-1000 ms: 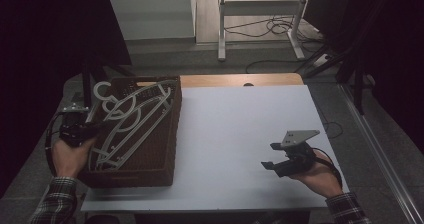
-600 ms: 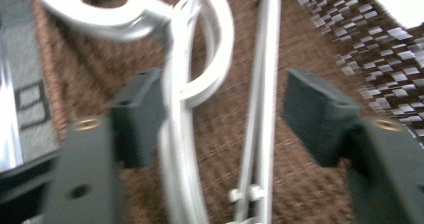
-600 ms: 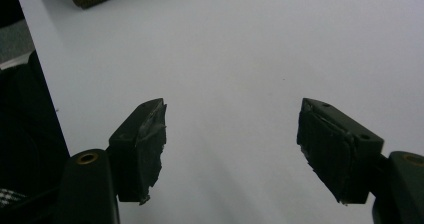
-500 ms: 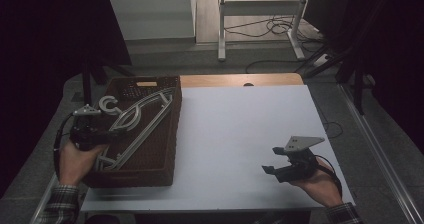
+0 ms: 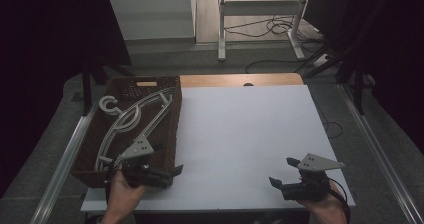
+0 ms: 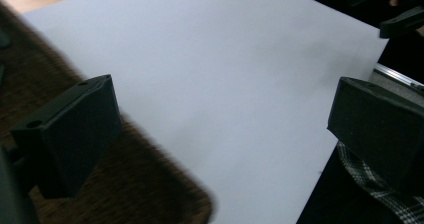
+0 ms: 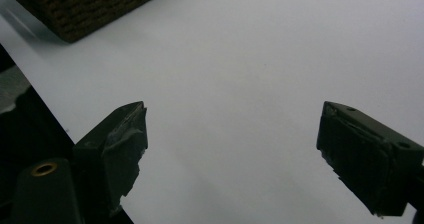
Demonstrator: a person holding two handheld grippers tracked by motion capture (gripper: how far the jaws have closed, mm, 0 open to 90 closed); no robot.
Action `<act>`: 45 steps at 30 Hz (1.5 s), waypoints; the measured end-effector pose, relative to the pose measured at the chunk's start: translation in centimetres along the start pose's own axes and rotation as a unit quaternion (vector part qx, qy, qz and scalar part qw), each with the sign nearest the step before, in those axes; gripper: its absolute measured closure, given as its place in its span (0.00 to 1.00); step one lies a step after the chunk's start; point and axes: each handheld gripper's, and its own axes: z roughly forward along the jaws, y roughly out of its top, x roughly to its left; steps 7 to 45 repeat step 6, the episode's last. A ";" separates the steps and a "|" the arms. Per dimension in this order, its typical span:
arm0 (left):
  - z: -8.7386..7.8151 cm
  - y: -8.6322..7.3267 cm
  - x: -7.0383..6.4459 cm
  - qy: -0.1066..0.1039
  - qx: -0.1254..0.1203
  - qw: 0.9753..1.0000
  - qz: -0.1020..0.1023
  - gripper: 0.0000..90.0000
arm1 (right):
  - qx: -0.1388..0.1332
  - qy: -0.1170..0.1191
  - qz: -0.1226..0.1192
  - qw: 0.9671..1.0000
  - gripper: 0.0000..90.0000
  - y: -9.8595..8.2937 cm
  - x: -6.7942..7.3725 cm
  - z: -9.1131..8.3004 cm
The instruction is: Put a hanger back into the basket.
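A brown woven basket [image 5: 176, 115] stands on the left of the white tabletop [image 5: 245, 134] and holds several pale grey hangers [image 5: 131, 120] lying flat. My left gripper [image 5: 168, 160] hovers at the basket's near right corner, open and holding nothing. In the left gripper view its jaws [image 6: 220, 129] stand wide apart over the white surface, with the basket [image 6: 125, 189] under the left jaw. My right gripper [image 5: 283, 172] sits near the table's front right edge, also open. The right gripper view has bare tabletop between its jaws [image 7: 230, 149], and the basket's corner [image 7: 90, 4] is far off.
A metal rail [image 5: 60, 164] runs along the table's left side, and another [image 5: 380, 154] runs along the right. A strip of wood [image 5: 240, 80] edges the far side. Beyond it stand a white frame [image 5: 260, 9] and floor cables. The other gripper [image 6: 400, 14] is visible in the far corner of the left gripper view.
My left gripper has moved from the basket's left side, across the hangers, to its near right corner. The right gripper has drifted slightly toward the front edge.
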 end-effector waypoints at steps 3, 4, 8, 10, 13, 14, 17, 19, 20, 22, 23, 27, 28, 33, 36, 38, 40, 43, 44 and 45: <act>0.9 -0.5 -0.7 0.002 0.016 1.000 0.016 0.01 | 0.007 -0.007 -0.019 1.000 0.14 -0.4 0.2 0.2; 1.2 -0.6 -0.8 -0.003 0.020 1.000 0.018 0.01 | 0.010 -0.009 -0.022 1.000 0.14 -0.5 0.2 0.3; 1.6 -0.8 -0.7 -0.004 0.028 0.999 0.020 0.01 | 0.011 -0.011 -0.026 1.000 0.14 -0.6 0.1 0.5; 1.6 -0.8 -0.7 -0.004 0.028 0.999 0.020 0.01 | 0.011 -0.011 -0.026 1.000 0.14 -0.6 0.1 0.5; 1.6 -0.8 -0.7 -0.004 0.028 0.999 0.020 0.01 | 0.011 -0.011 -0.026 1.000 0.14 -0.6 0.1 0.5; 1.6 -0.8 -0.7 -0.004 0.028 0.999 0.020 0.01 | 0.011 -0.011 -0.026 1.000 0.14 -0.6 0.1 0.5; 1.6 -0.8 -0.7 -0.004 0.028 0.999 0.020 0.01 | 0.011 -0.011 -0.026 1.000 0.14 -0.6 0.1 0.5; 1.6 -0.8 -0.7 -0.004 0.028 0.999 0.020 0.01 | 0.011 -0.011 -0.026 1.000 0.14 -0.6 0.1 0.5; 1.6 -0.8 -0.7 -0.004 0.028 0.999 0.020 0.01 | 0.011 -0.011 -0.026 1.000 0.14 -0.6 0.1 0.5; 1.6 -0.8 -0.7 -0.004 0.028 0.999 0.020 0.01 | 0.011 -0.011 -0.026 1.000 0.14 -0.6 0.1 0.5; 1.6 -0.8 -0.7 -0.004 0.028 0.999 0.020 0.01 | 0.011 -0.011 -0.026 1.000 0.14 -0.6 0.1 0.5; 1.6 -0.8 -0.7 -0.004 0.028 0.999 0.020 0.01 | 0.011 -0.011 -0.026 1.000 0.14 -0.6 0.1 0.5; 1.6 -0.8 -0.7 -0.004 0.028 0.999 0.020 0.01 | 0.011 -0.011 -0.026 1.000 0.14 -0.6 0.1 0.5; 1.6 -0.8 -0.7 -0.004 0.028 0.999 0.020 0.01 | 0.011 -0.011 -0.026 1.000 0.14 -0.6 0.1 0.5; 1.6 -0.8 -0.7 -0.004 0.028 0.999 0.020 0.01 | 0.011 -0.011 -0.026 1.000 0.14 -0.6 0.1 0.5; 1.6 -0.8 -0.7 -0.004 0.028 0.999 0.020 0.01 | 0.011 -0.011 -0.026 1.000 0.14 -0.6 0.1 0.5; 1.6 -0.8 -0.7 -0.004 0.028 0.999 0.020 0.01 | 0.011 -0.011 -0.026 1.000 0.14 -0.6 0.1 0.5; 1.6 -0.8 -0.7 -0.004 0.028 0.999 0.020 0.01 | 0.011 -0.011 -0.026 1.000 0.14 -0.6 0.1 0.5; 1.6 -0.8 -0.7 -0.004 0.028 0.999 0.020 0.01 | 0.011 -0.011 -0.026 1.000 0.14 -0.6 0.1 0.5; 1.6 -0.8 -0.7 -0.004 0.028 0.999 0.020 0.01 | 0.011 -0.011 -0.026 1.000 0.14 -0.6 0.1 0.5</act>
